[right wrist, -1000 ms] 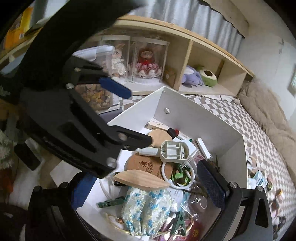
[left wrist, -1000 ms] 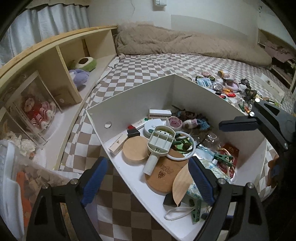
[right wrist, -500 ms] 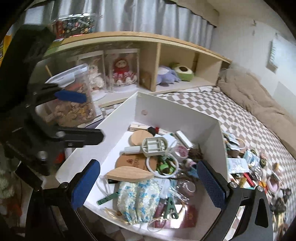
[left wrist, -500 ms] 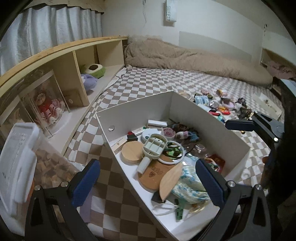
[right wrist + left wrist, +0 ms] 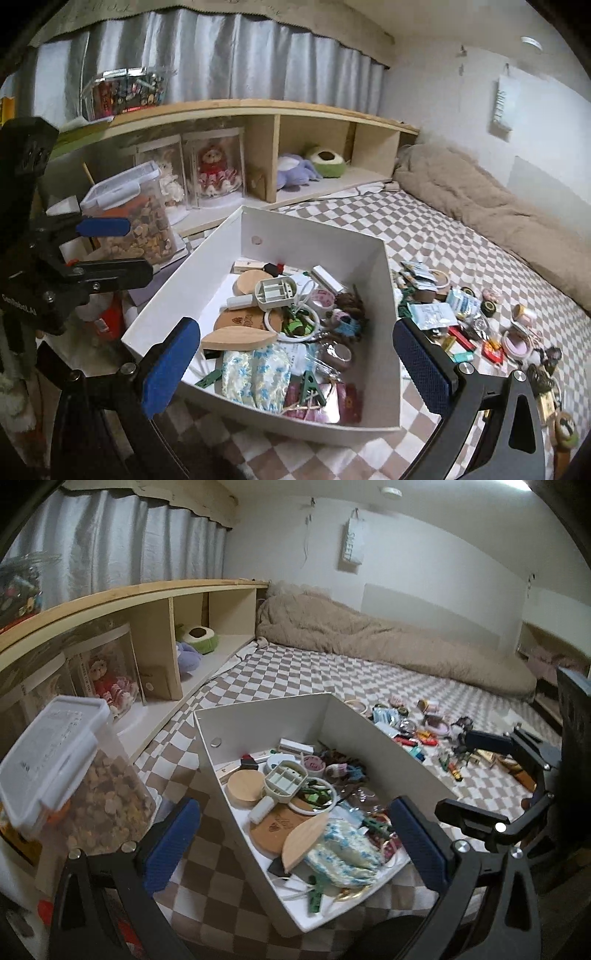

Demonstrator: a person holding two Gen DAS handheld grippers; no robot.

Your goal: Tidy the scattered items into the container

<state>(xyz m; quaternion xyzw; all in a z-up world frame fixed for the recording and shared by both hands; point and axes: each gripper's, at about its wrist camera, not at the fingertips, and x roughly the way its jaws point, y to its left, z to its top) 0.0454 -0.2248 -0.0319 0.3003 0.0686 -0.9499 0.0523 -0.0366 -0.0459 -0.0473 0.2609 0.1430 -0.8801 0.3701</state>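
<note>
Both fingers spread empty, right view alone shows jar

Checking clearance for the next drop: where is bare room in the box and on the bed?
Inside the white box, the bare floor runs along its left wall, beside the round wooden lid; everything right of that is piled. On the checked bedspread, the stretch between the scattered items and the beige duvet is free.
</note>
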